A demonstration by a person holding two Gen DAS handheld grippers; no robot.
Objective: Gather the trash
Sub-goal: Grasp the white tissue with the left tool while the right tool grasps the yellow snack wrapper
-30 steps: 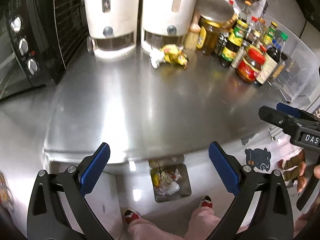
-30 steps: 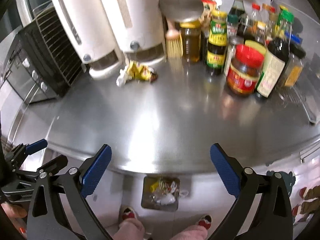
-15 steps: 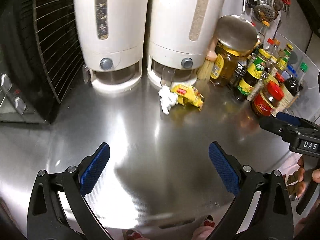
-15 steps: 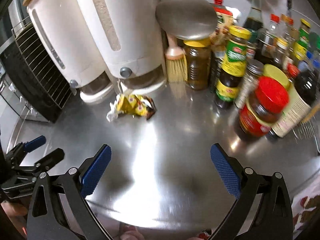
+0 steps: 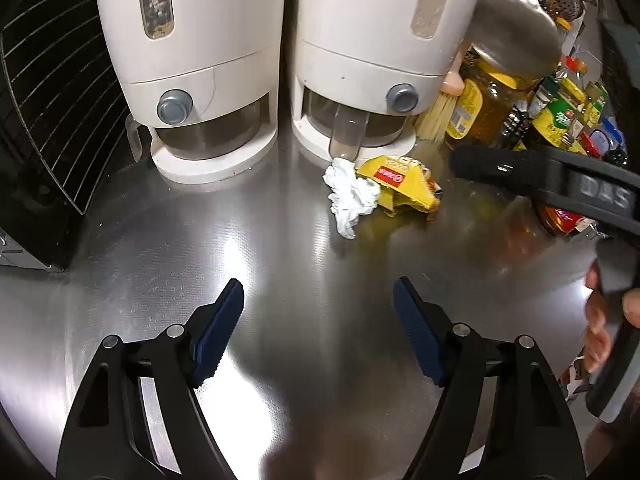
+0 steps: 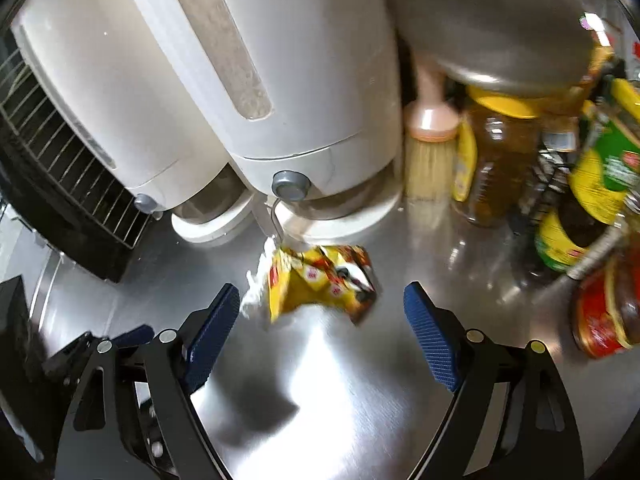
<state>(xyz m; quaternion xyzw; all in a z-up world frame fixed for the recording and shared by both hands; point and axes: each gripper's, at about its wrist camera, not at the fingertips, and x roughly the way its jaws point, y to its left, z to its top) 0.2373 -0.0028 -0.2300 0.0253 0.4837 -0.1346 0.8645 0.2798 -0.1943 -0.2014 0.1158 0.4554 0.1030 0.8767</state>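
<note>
A crumpled yellow wrapper [image 5: 404, 188] and a crumpled white tissue [image 5: 350, 196] lie side by side on the steel counter [image 5: 280, 280], in front of the right white dispenser [image 5: 360, 60]. My left gripper [image 5: 318, 300] is open and empty, some way short of the tissue. My right gripper [image 6: 322, 304] is open and empty, its fingers on either side of the wrapper [image 6: 320, 280] and just short of it, with the tissue [image 6: 256, 284] by its left finger. The right gripper also shows in the left wrist view [image 5: 540, 176], beside the wrapper.
Two white dispensers [image 5: 188, 60] stand at the back. A black oven with a wire rack [image 5: 48, 100] is at the left. A brush [image 6: 428, 152], an oil jar [image 6: 492, 152], sauce bottles [image 6: 592, 200] and a red-lidded jar [image 6: 604, 312] crowd the right side.
Both grippers have moved forward over the counter toward the trash. The wrapper and tissue now sit much closer, the wrapper between the right gripper's fingers. The floor bin is out of view.
</note>
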